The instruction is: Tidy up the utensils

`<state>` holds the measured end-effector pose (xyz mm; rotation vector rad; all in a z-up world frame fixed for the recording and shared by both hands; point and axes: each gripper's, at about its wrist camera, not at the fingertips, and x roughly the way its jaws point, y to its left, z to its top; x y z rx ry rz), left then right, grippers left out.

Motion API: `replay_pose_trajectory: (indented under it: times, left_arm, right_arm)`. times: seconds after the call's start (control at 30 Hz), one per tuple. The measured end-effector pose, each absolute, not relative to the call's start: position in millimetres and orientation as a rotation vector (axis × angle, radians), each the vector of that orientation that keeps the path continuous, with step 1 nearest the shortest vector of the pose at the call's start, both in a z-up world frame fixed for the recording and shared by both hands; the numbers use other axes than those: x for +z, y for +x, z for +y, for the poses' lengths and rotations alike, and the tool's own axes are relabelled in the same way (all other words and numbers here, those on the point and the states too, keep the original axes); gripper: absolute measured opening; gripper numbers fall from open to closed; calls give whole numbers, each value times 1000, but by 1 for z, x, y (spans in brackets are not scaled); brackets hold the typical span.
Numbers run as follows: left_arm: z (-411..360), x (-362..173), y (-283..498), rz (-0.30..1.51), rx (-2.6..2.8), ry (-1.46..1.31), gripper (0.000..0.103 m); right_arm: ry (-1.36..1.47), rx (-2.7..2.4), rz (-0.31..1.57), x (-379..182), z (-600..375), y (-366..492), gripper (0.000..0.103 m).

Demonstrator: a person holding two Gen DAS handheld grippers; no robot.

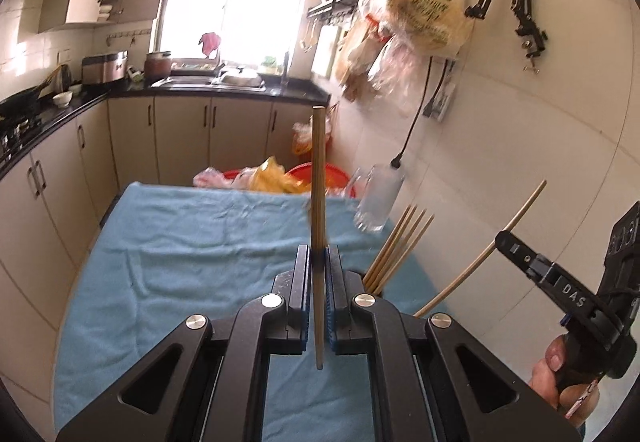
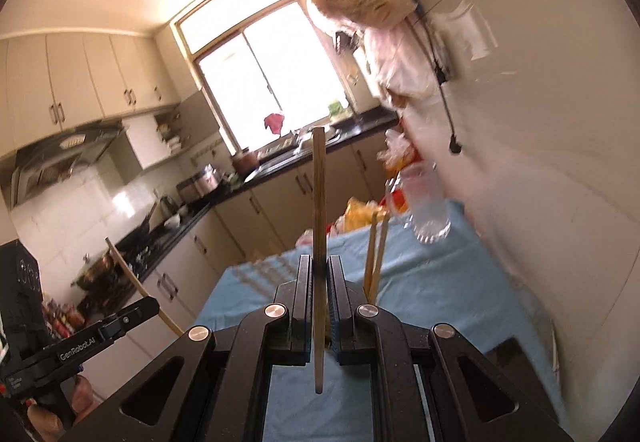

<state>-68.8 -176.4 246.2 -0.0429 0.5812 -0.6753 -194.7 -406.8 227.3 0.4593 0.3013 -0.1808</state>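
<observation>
Two pairs of tongs each grasp a single wooden chopstick above a desk (image 1: 160, 262) draped in a blue towel. In the left wrist view, the left tongs (image 1: 319, 270) are clenched on a chopstick (image 1: 318, 181) that stands nearly upright between the pads, its upper end toward twelve o'clock and its lower end hanging below the grip. At four o'clock in that view the right tongs (image 1: 506, 240), held in a hand (image 1: 560, 382), pinch a second chopstick (image 1: 480, 258) that slants from five o'clock up toward two o'clock. In the right wrist view that same stick runs almost straight up between the closed pads, and the left tongs with their stick show at eight o'clock. A bundle of loose chopsticks (image 1: 400, 246) rises just right of the left tongs, fanning toward one o'clock; what they stand in is hidden behind the tongs. A glass mug (image 1: 378, 197) sits at the far right edge of the desk, near the tiled wall (image 1: 520, 141), at about one o'clock. Beyond the desk lie plastic bags (image 1: 272, 177) and a red basin (image 1: 320, 171).
</observation>
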Motion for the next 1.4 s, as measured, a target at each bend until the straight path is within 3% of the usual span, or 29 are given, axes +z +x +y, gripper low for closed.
replay_pose_trajectory:
  times: [0.23,0.9,1.0,1.07,1.2,1.27,1.4]
  left_arm:
    - [-218,263,-49,549,-712,-59,6]
    - [-257,185,-4,690,-665,-22,6]
    - [-255,181,-1,709,-673,-31,11]
    - [-252,182,-2,704,-667,-36,23]
    - [-245,191,-9,678,-667,-48,26]
    - [-239,196,-15,657,-658,-56,32]
    - [-223,204,-34,588,-622,-45,44]
  right_arm:
    - [467,-228,258,247,-429,-182,7]
    - [503,-232,444,179,-452,-117,8]
    - [513,-218,460,175,-453,-114,8]
    - [525,-206,466,174,-453,-114,11]
    - [526,-214,440,182,-453,-123,22]
    - [521,-222,421,187,-452,-130,31]
    - [524,-256,386,195,-449,-150,58]
